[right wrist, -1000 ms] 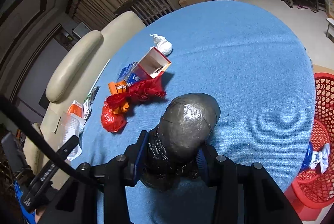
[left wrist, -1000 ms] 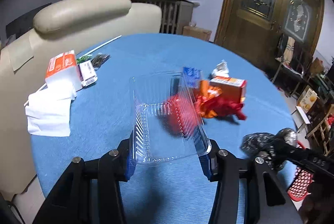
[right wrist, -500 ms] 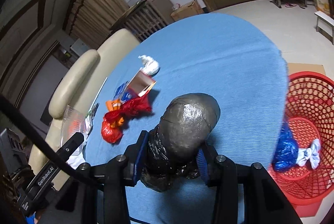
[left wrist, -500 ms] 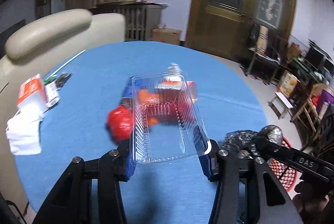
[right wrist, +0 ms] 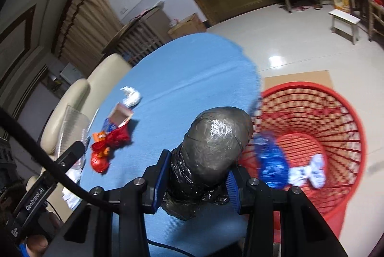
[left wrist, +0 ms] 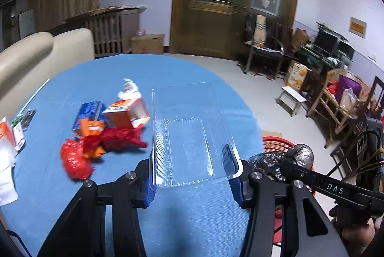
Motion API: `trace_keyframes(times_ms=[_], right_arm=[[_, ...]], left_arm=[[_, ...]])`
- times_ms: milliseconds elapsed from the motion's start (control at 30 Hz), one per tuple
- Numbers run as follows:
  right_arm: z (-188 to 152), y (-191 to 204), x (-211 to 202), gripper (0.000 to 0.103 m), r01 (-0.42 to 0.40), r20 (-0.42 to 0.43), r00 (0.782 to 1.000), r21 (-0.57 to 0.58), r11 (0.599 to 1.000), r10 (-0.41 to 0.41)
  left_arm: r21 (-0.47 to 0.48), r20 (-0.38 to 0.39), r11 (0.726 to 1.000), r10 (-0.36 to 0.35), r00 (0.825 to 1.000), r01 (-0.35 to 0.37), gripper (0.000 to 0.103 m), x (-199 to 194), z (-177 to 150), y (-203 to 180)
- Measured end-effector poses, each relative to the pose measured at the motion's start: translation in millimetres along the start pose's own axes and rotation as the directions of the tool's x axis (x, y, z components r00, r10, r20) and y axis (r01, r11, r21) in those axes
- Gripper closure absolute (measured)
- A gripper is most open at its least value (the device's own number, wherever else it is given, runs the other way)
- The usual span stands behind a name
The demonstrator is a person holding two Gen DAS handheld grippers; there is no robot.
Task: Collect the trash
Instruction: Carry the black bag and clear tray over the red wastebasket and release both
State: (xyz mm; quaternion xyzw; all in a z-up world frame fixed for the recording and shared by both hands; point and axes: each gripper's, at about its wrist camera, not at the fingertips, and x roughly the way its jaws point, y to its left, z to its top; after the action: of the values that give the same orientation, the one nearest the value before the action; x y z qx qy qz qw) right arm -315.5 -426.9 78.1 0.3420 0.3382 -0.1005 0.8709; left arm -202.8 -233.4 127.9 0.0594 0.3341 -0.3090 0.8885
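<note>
My left gripper (left wrist: 193, 173) is shut on a clear plastic tray (left wrist: 189, 132) and holds it above the blue table (left wrist: 120, 79). My right gripper (right wrist: 195, 181) is shut on a black plastic trash bag (right wrist: 213, 151), held over the table's right edge beside the red basket (right wrist: 336, 127). The bag also shows in the left wrist view (left wrist: 283, 160). The basket holds a blue bag (right wrist: 272, 161) and a white wad (right wrist: 309, 172).
On the table lie a red plastic bag (left wrist: 96, 146), an orange carton (left wrist: 127, 113), a blue packet (left wrist: 88, 114) and a white wad (left wrist: 128, 90). A cream sofa (left wrist: 36, 60) stands behind the table. Chairs and a stool (left wrist: 291, 96) stand at the right.
Both grippers have swung to the right with their loads. The red basket has come into fuller view under the right gripper. The trash on the table has shifted left in view.
</note>
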Motion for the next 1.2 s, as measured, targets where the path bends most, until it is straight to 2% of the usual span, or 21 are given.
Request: trace_keyframes(times_ms=[167,367,567,700,800,867,1033,1200], right_arm=[[5.5,-26.1,-17.3,0.057,0.093,0.038,0.995,-0.009,0.996,-0.093],[8.6,-63.9,-33.9,0.057,0.212,0.058,0.976,0.006,0.977,-0.212],[13.8,-82.6,-45.0,0.057,0.279,0.070,0.958,-0.005,0.960,-0.278],[17.0,-89.3,-40.6,0.056,0.308,0.043,0.951,-0.027,0.951,-0.307],[17.8,-91.9,-32.9,0.050,0.320,0.016,0.947,-0.031,0.947,-0.320],[18.1,-95.6,-28.5,0.026,0.336,0.000,0.942,-0.031,0.941,-0.336],[20.2,-103.7,-39.5,0.024,0.313,0.026,0.949,0.022,0.950,-0.313],[23.0,-124.4,-62.3,0.024,0.312,0.066,0.945,0.121,0.942,-0.321]], left_arm=[[0.042,-0.004,0.998,-0.047,0.999,0.048,0.051,3.4,3.0,-22.0],[0.088,-0.010,0.991,-0.105,0.994,0.105,0.051,5.9,5.6,-48.5],[0.137,-0.025,0.977,-0.159,0.987,0.161,0.051,12.6,7.9,-75.3],[0.153,-0.048,0.969,-0.187,0.981,0.192,0.051,21.2,6.5,-89.8],[0.170,-0.061,0.963,-0.200,0.978,0.207,0.051,25.7,5.9,-100.6],[0.180,-0.069,0.960,-0.204,0.977,0.214,0.051,28.8,5.8,-105.8],[0.197,-0.100,0.951,-0.221,0.970,0.237,0.051,40.3,6.8,-120.5],[0.234,-0.157,0.930,-0.253,0.955,0.285,0.051,59.3,3.8,-148.2]])
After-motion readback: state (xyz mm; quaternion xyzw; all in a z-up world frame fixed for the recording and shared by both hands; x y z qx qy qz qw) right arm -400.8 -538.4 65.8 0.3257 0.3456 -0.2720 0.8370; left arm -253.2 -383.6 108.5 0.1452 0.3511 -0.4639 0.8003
